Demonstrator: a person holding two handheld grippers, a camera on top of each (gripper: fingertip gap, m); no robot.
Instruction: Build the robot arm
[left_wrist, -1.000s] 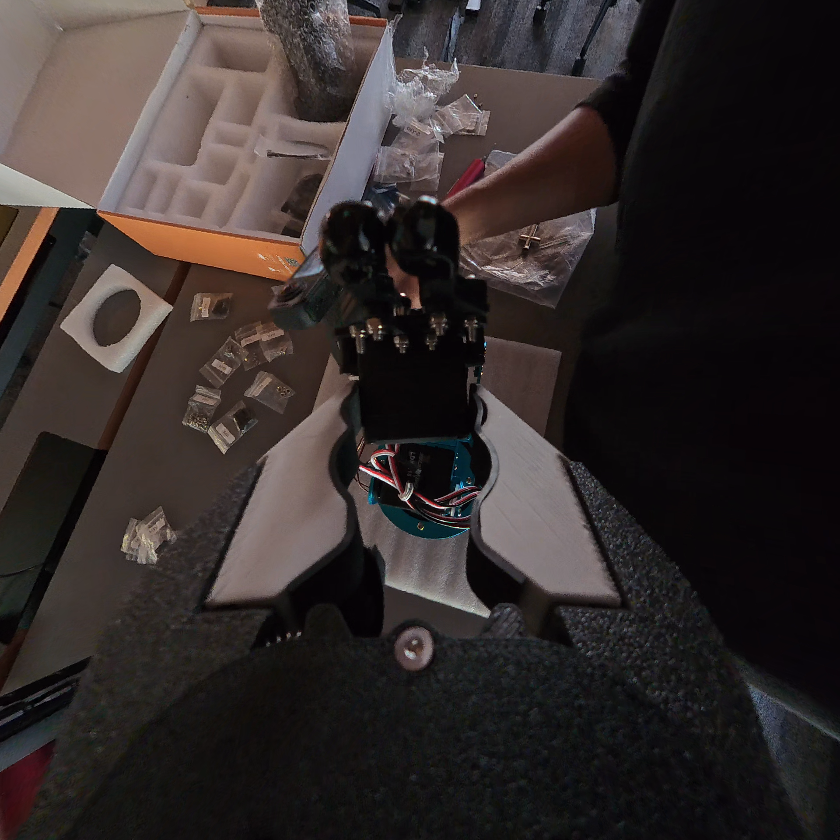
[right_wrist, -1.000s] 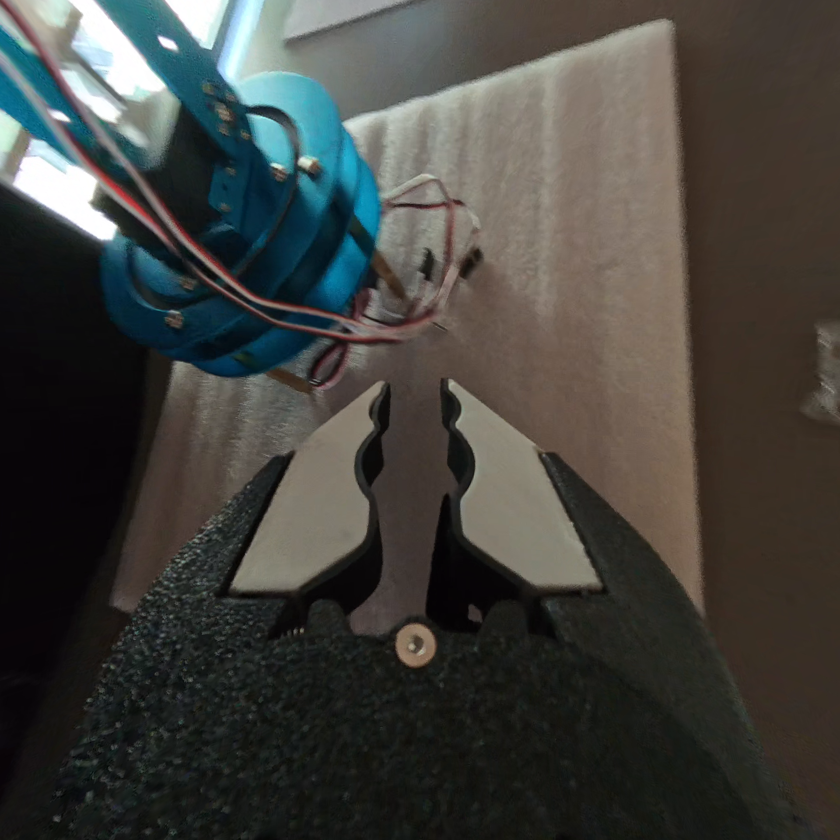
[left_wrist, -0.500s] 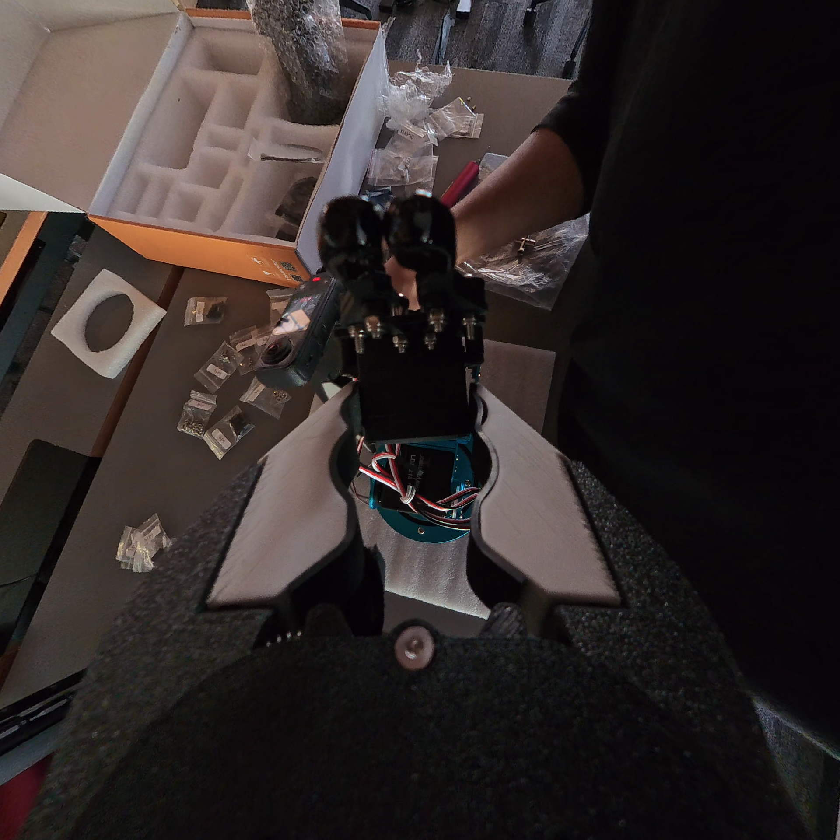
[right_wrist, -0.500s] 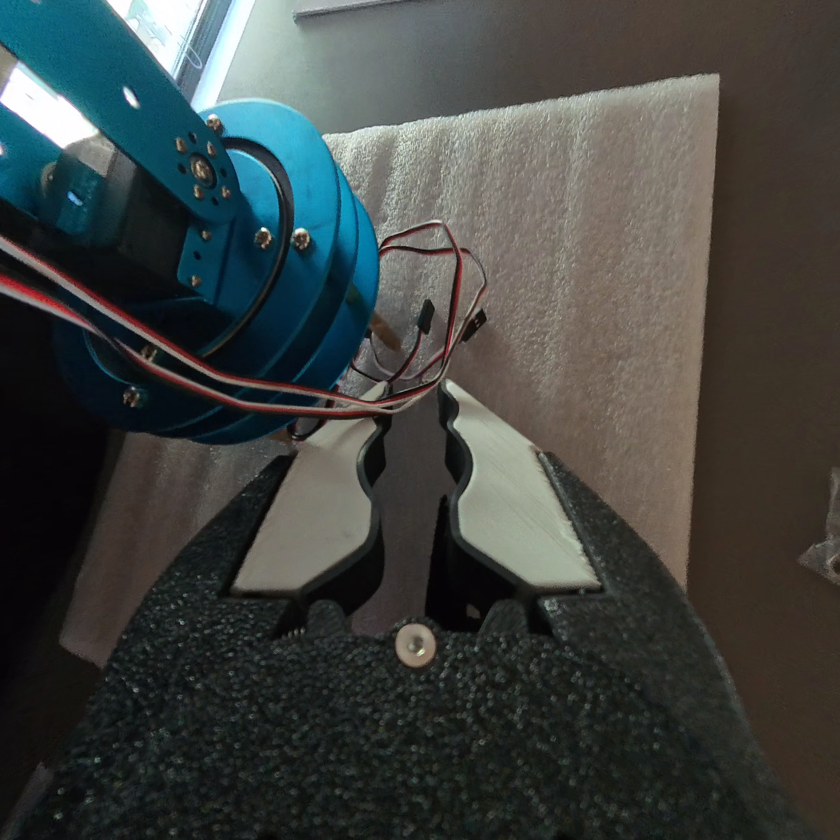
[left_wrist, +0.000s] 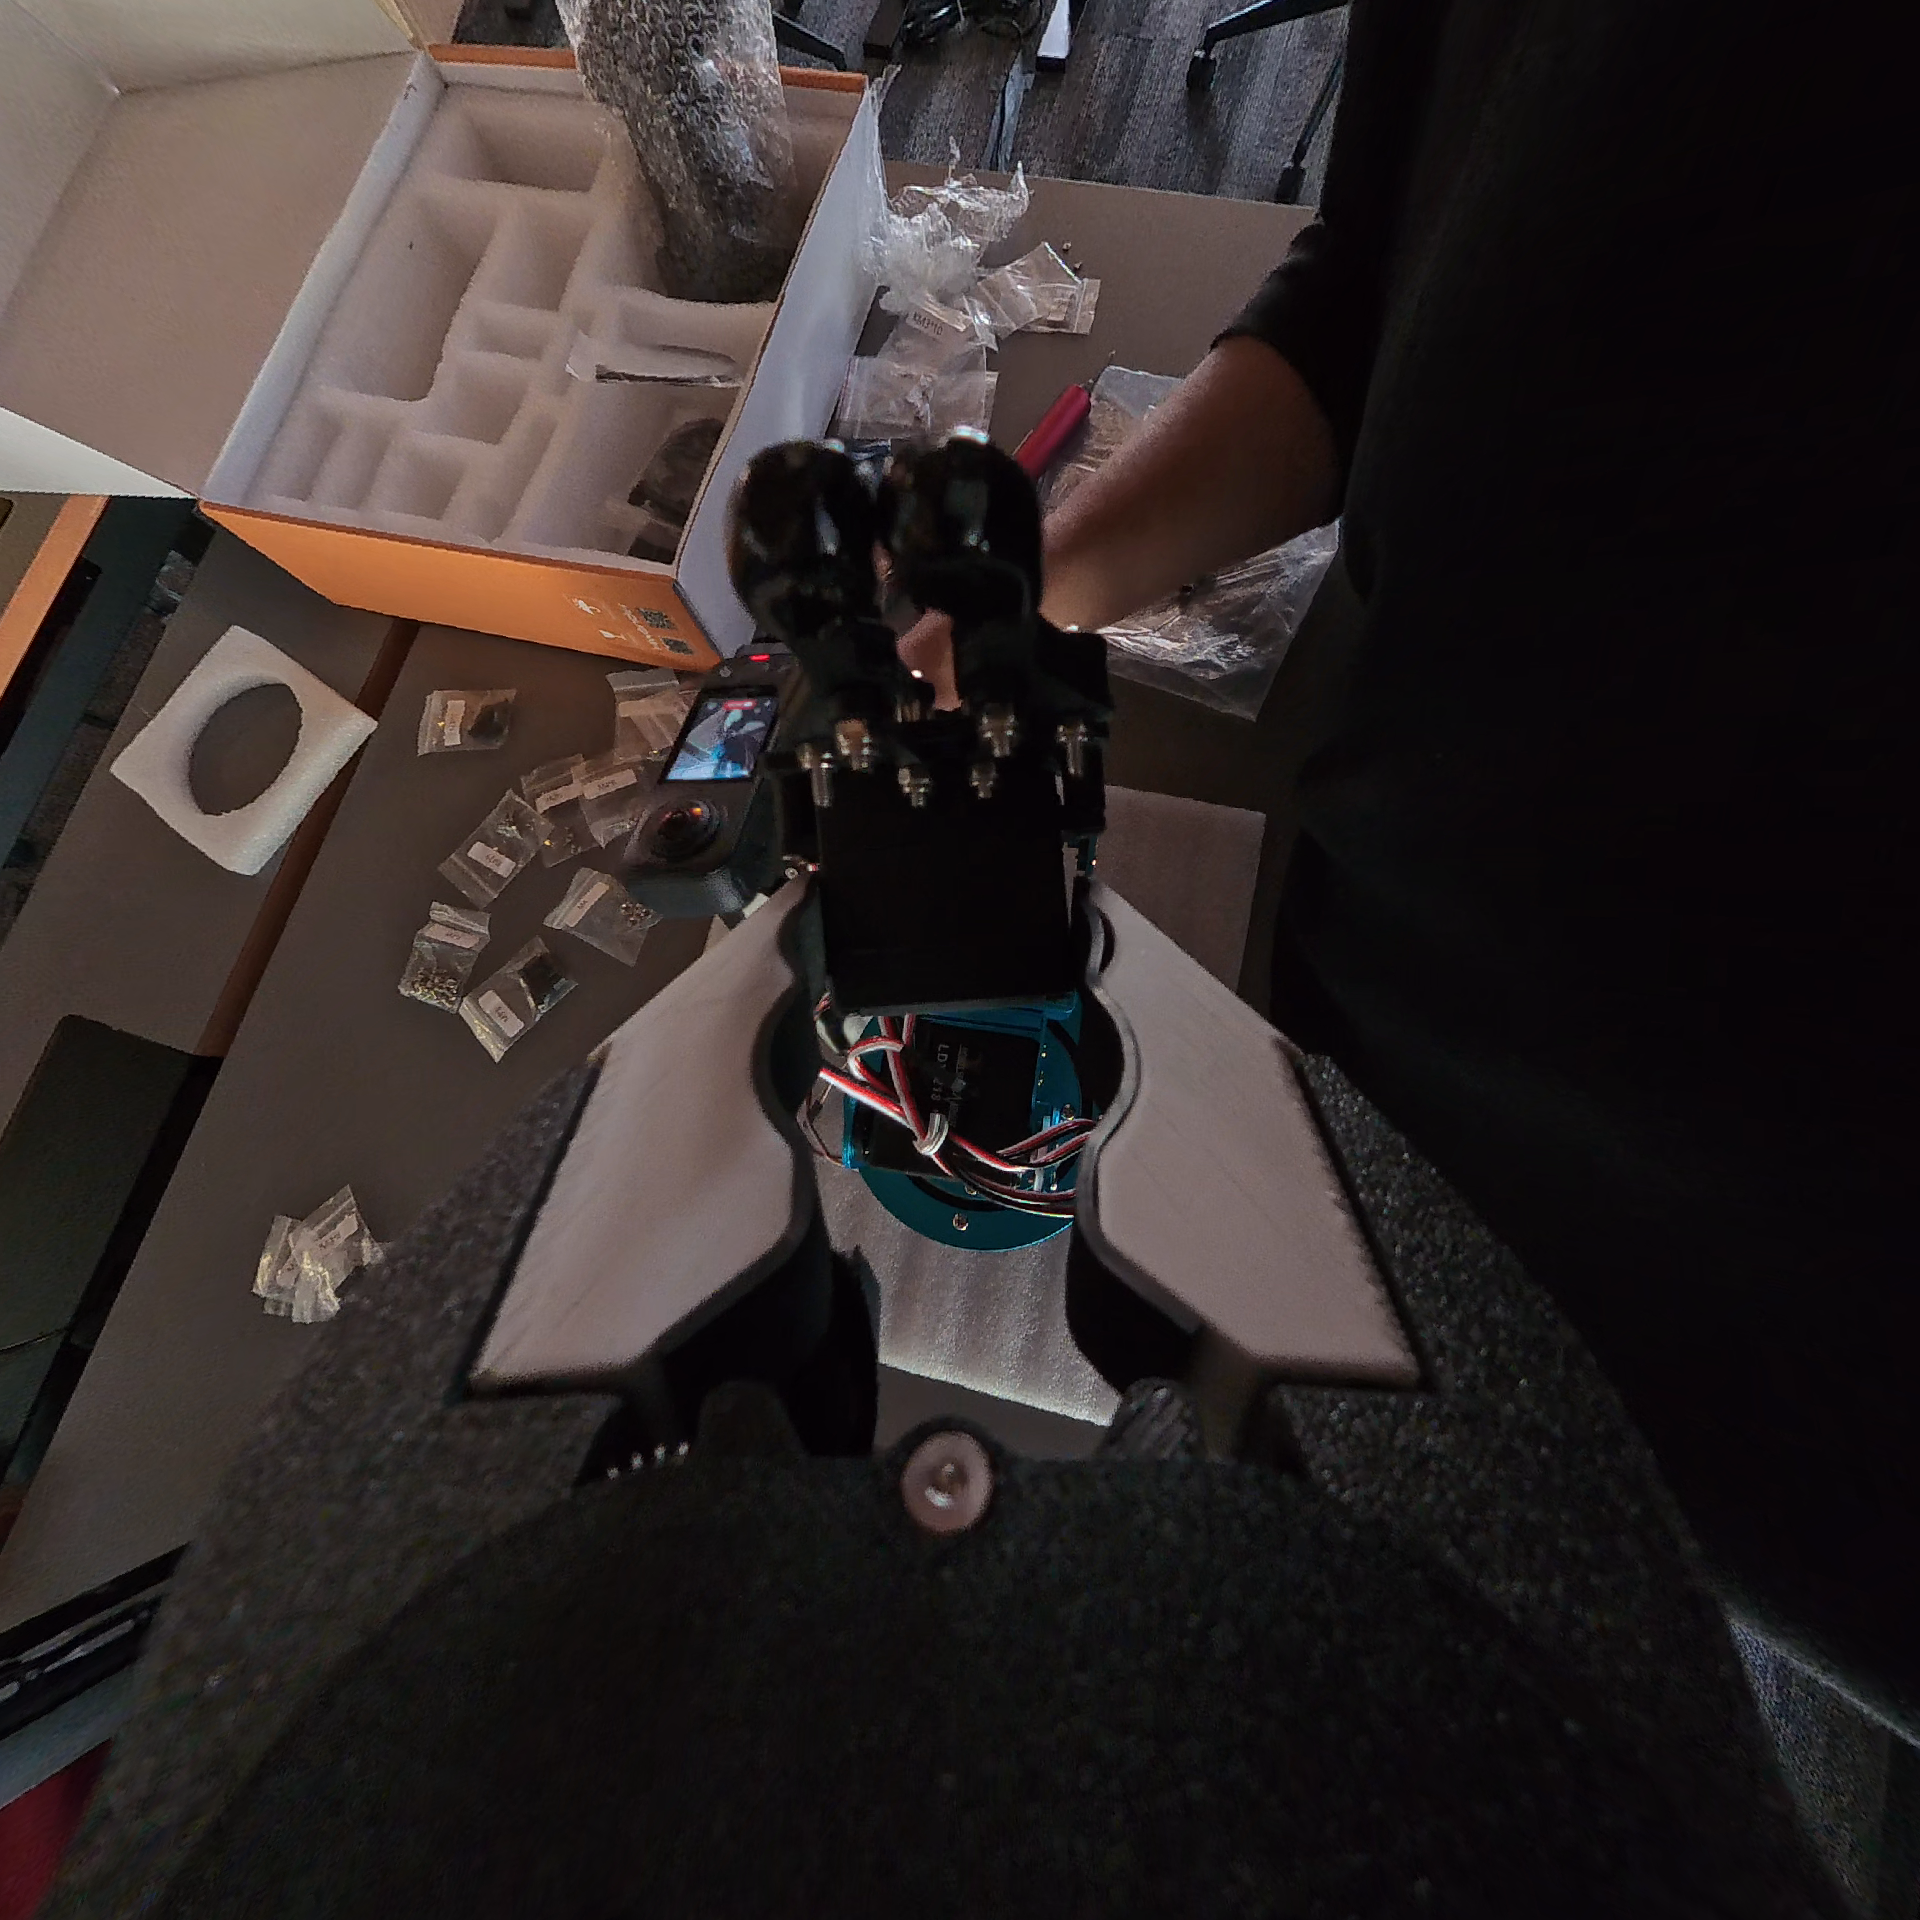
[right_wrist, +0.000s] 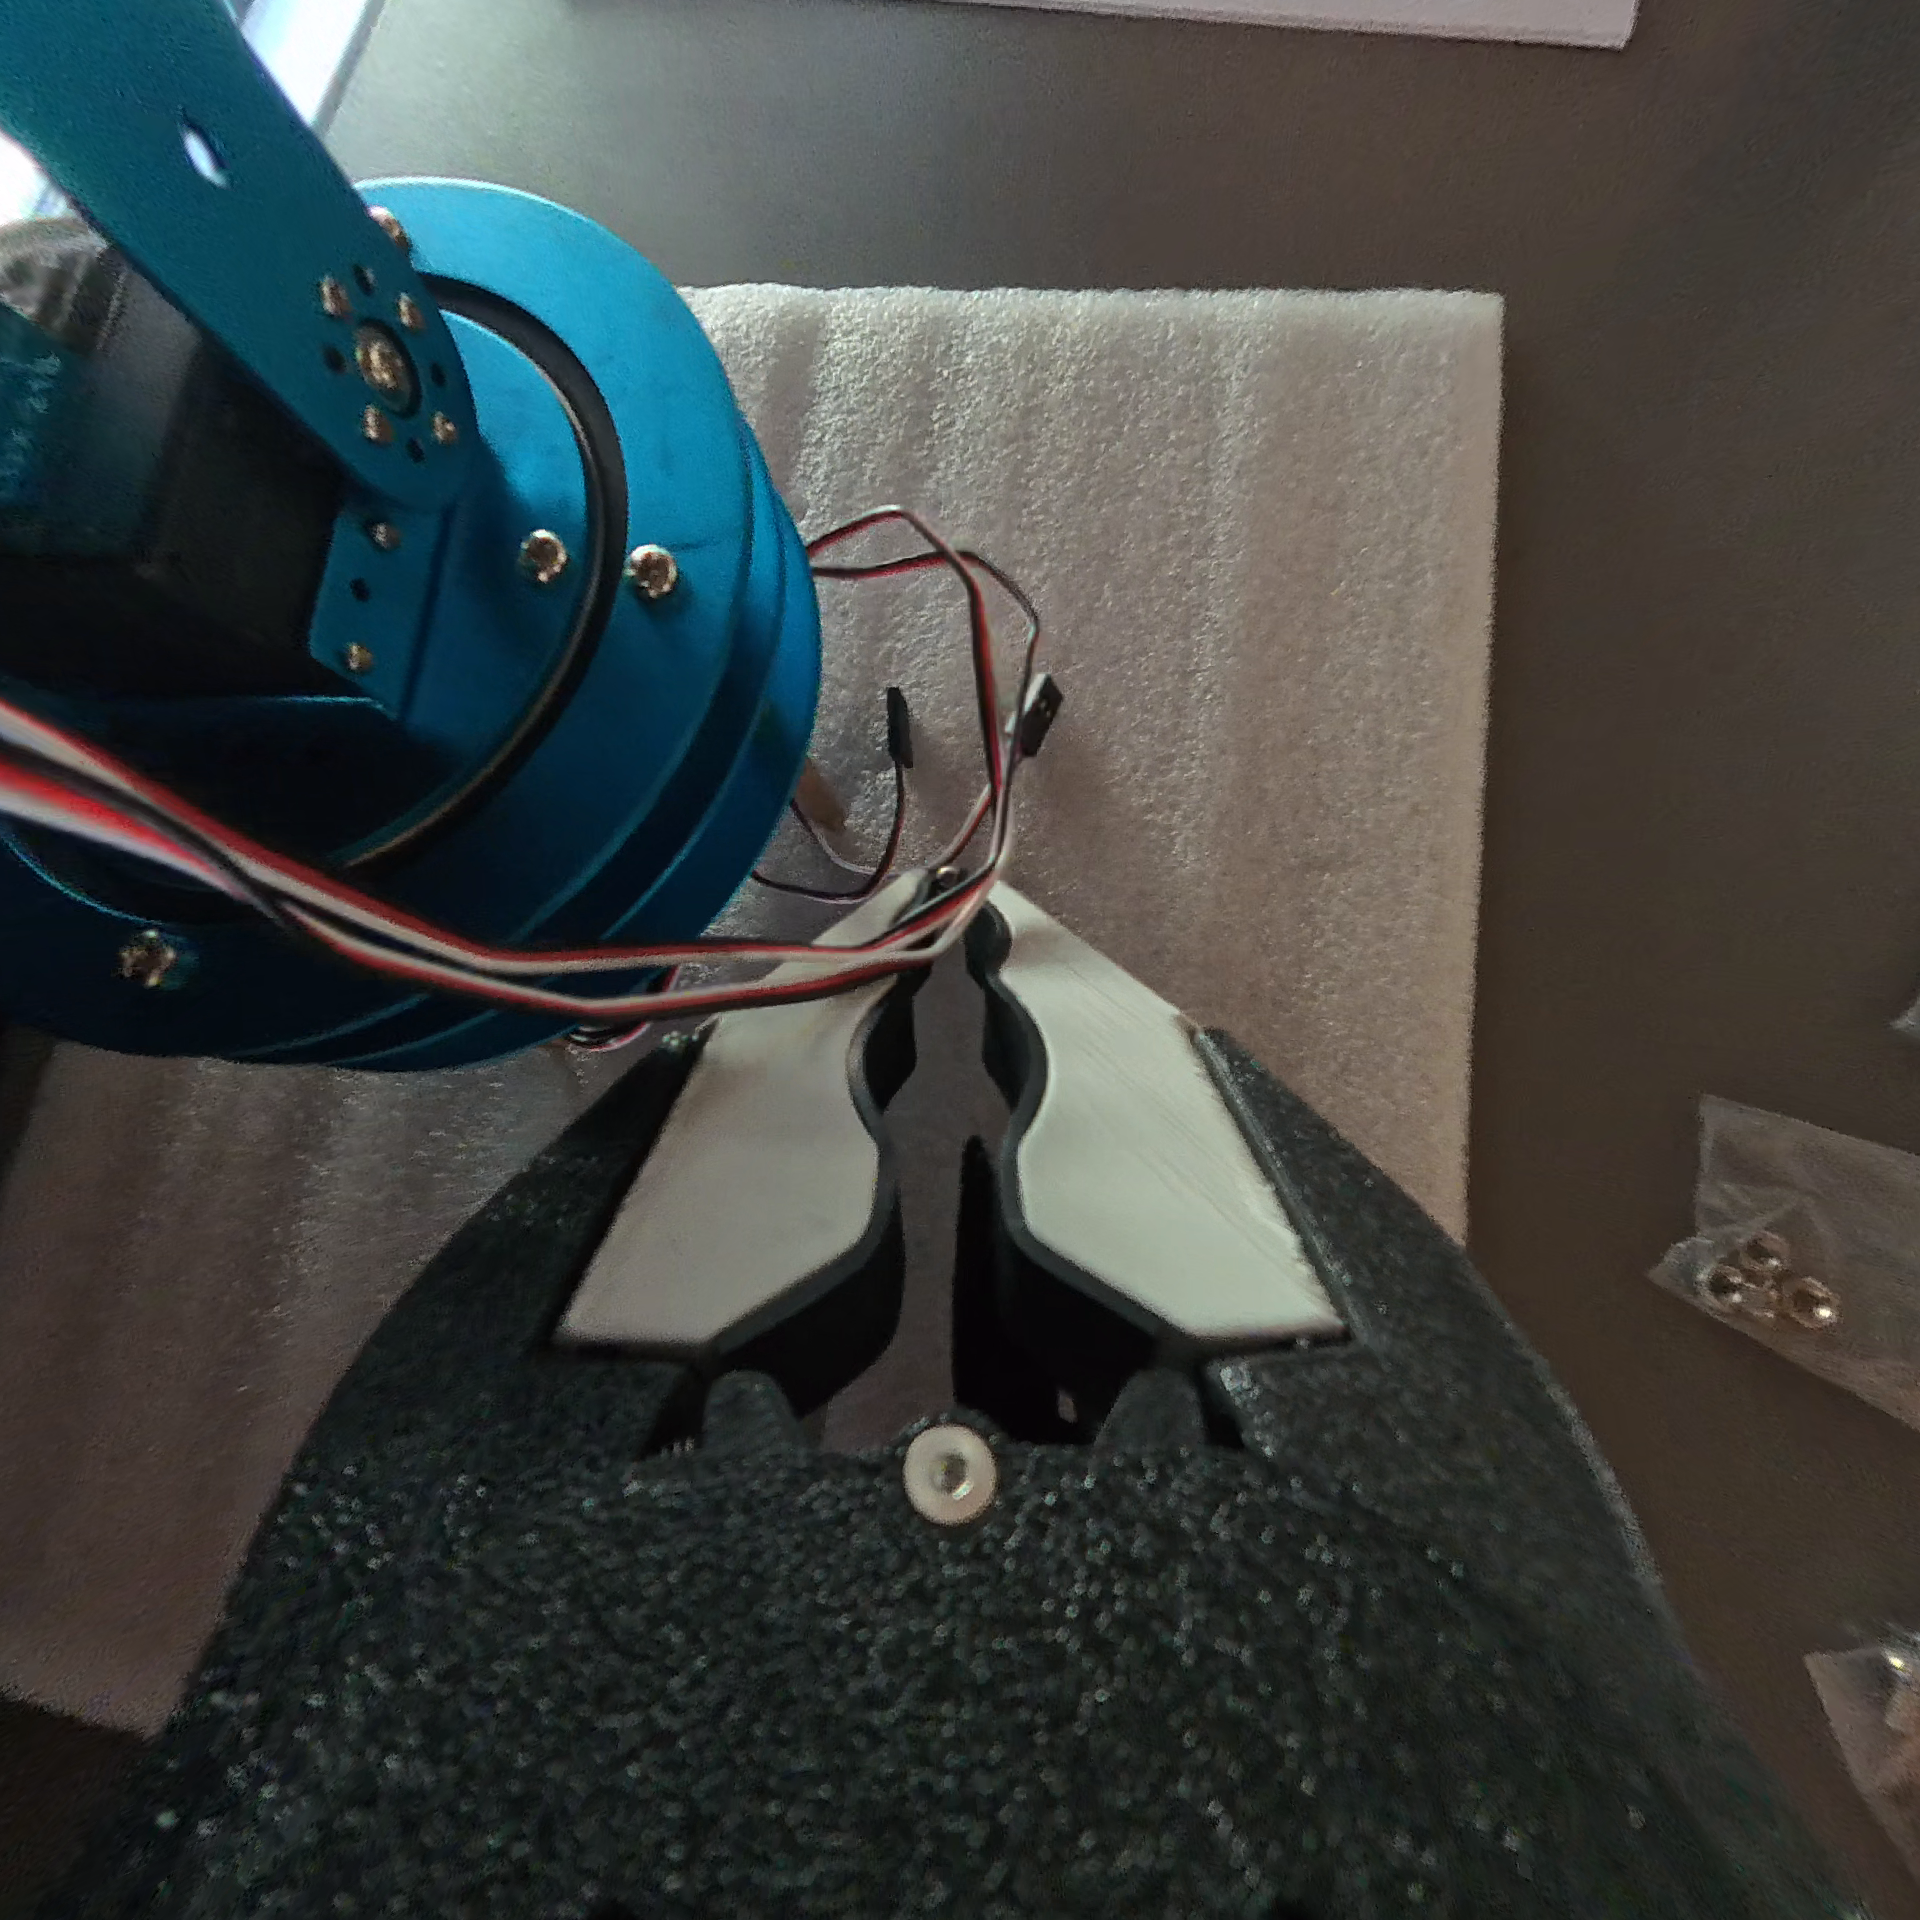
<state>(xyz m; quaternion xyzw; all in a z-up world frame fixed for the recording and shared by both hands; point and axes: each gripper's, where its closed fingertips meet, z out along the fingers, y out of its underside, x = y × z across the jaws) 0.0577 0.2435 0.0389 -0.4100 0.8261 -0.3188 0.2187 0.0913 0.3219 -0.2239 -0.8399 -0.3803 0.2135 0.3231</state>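
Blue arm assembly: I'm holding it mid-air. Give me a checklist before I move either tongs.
1. Left tongs gripping the black block: ok, a finger against each side.
2. Right tongs clear of the wires: not ok, the wires drape across one fingertip.
3. Wire pinched between the right tongs: cannot tell.
4. Foam sheet under the blue round base: ok.
5. Loose connectors free: ok, unplugged, over the foam.
6. Screw bags out of the way: ok, on the table beside the foam.
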